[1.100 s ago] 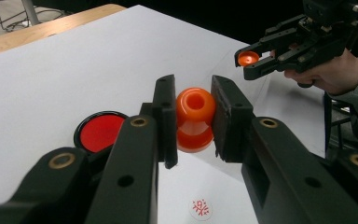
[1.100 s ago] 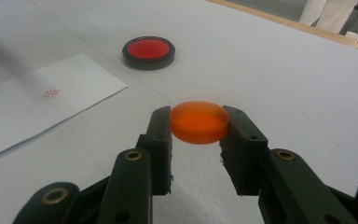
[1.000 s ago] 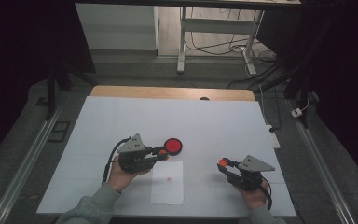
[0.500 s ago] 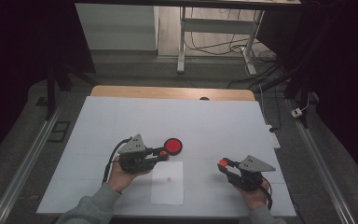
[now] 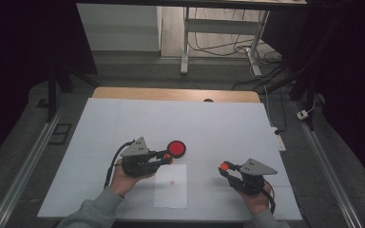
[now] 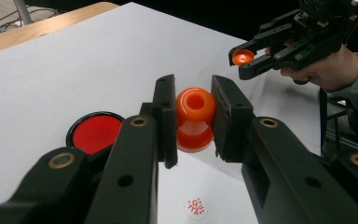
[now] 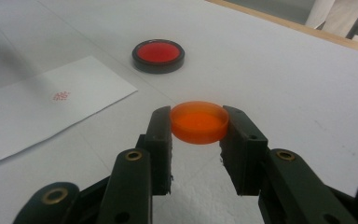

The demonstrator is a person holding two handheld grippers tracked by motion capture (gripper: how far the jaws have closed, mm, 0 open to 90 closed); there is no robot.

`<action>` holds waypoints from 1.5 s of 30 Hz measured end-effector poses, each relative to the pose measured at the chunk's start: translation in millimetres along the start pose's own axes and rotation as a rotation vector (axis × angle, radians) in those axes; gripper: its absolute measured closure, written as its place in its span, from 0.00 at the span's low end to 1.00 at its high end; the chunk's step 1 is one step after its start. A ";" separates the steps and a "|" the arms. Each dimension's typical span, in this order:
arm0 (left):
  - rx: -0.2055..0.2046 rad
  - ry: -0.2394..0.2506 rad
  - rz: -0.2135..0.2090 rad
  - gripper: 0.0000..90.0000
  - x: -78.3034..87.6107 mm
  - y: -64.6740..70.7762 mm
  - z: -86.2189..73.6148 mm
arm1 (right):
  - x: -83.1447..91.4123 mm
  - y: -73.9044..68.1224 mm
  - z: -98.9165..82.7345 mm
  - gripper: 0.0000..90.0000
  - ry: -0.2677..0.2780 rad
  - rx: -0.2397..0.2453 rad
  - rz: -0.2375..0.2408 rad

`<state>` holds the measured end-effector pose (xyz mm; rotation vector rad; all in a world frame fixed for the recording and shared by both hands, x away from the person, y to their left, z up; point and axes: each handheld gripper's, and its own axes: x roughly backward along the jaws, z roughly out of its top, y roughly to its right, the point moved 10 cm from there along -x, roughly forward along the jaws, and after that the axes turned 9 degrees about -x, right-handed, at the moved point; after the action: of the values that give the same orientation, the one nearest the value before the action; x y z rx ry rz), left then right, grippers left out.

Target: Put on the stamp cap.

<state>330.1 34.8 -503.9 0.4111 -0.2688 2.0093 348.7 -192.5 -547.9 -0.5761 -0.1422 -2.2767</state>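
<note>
- White sheeting covers the table (image 5: 218,123), with a strip of bare wood along its far edge and dark floor and cables beyond.
- Left claw (image 6: 193,119) — closed on an orange stamp (image 6: 195,119), its knobbed body squeezed between the two black pads, with a round hollow in the end that faces the camera. In the high view this left claw (image 5: 168,157) lies level, pointing to the right.
- Just past that tip sits a round ink pad (image 5: 177,148): red inside a black rim, flat on the table, near the stamp but apart from it as the left gripper view shows.
- Below the left claw lies a white sheet of paper (image 5: 171,186) bearing one small red stamp mark (image 5: 172,182).
- Right claw (image 7: 199,122) — closed on an orange cap (image 7: 199,121), a shallow round disc pinched at its rim by both pads and held level above the table.
- In the high view the right claw (image 5: 225,167) points left, well apart from the left one, with the paper between the two hands.
- Grey sleeves enter from the bottom edge.
</note>
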 end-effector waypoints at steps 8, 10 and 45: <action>0.001 -0.004 -0.004 0.80 -1.6 0.5 -1.2 | -5.1 -7.7 1.0 0.71 -0.007 0.002 0.015; 0.003 -0.004 -0.004 0.80 -2.2 1.1 -1.4 | -7.1 -10.2 1.5 0.71 -0.003 0.000 0.025; 0.010 -0.018 -0.026 0.80 -9.8 4.6 -2.7 | -54.1 -64.4 11.6 0.71 -0.025 0.021 0.151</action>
<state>329.6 25.7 -510.3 0.4371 -0.2639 1.9833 339.6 -108.6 -556.9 -0.5843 -0.1305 -2.1204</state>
